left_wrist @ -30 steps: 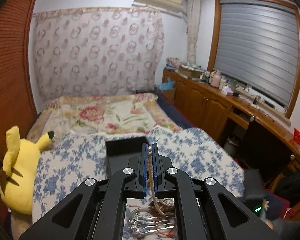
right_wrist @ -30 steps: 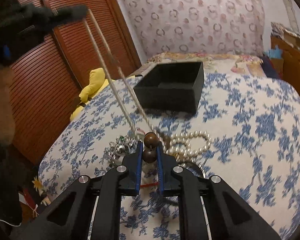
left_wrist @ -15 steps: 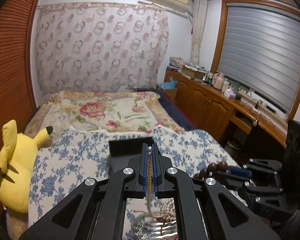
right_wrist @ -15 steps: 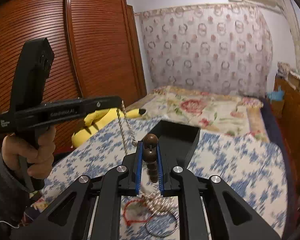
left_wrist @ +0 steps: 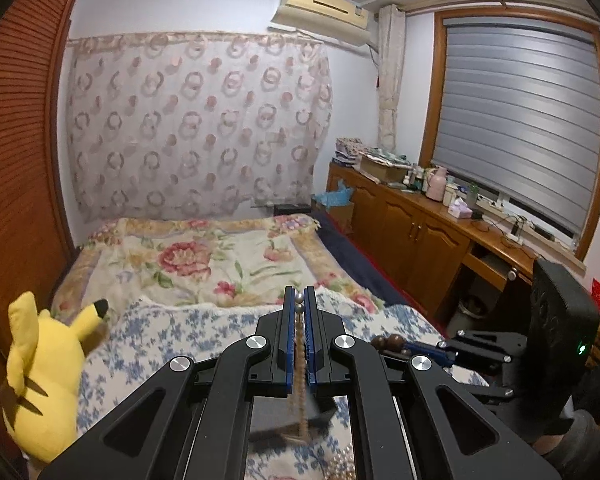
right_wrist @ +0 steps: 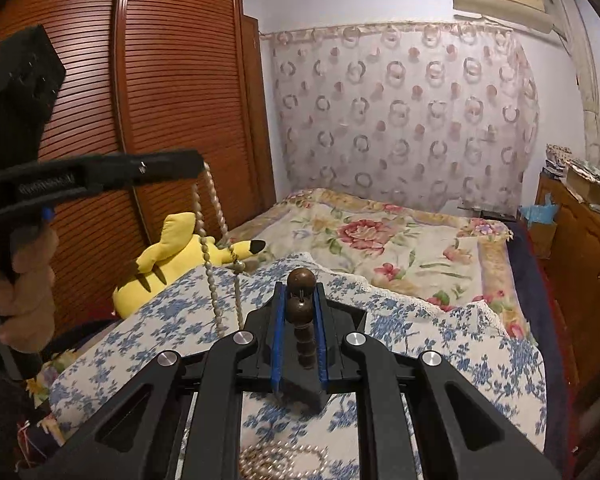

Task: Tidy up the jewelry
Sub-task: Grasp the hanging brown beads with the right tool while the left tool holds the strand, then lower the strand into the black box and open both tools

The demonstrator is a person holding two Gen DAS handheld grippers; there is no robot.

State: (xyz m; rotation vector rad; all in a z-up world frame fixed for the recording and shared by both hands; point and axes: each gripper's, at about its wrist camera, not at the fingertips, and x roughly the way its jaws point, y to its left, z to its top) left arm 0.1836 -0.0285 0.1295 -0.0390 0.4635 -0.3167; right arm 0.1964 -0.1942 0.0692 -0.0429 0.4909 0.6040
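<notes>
Pearls (right_wrist: pixel 284 460) lie nearest, a cream string coiled on the blue-flowered bedspread (right_wrist: pixel 440 344) under the right gripper (right_wrist: pixel 299 308). Its blue-lined fingers are clamped on a strand of large dark brown wooden beads (right_wrist: pixel 300 304): two round beads stand up between the tips and smaller ones hang below. The left gripper (left_wrist: pixel 299 312) is pinched tight on a thin beige bead necklace (left_wrist: pixel 300 380), a small silver ball at its tips; the right view shows the doubled strand (right_wrist: pixel 210 264) dangling in the air with a metal clasp partway down. A black box (left_wrist: pixel 288 420), blurred, sits on the bedspread below both tools. Farther off, a yellow plush toy (left_wrist: pixel 44 372) rests at the bed's edge
</notes>
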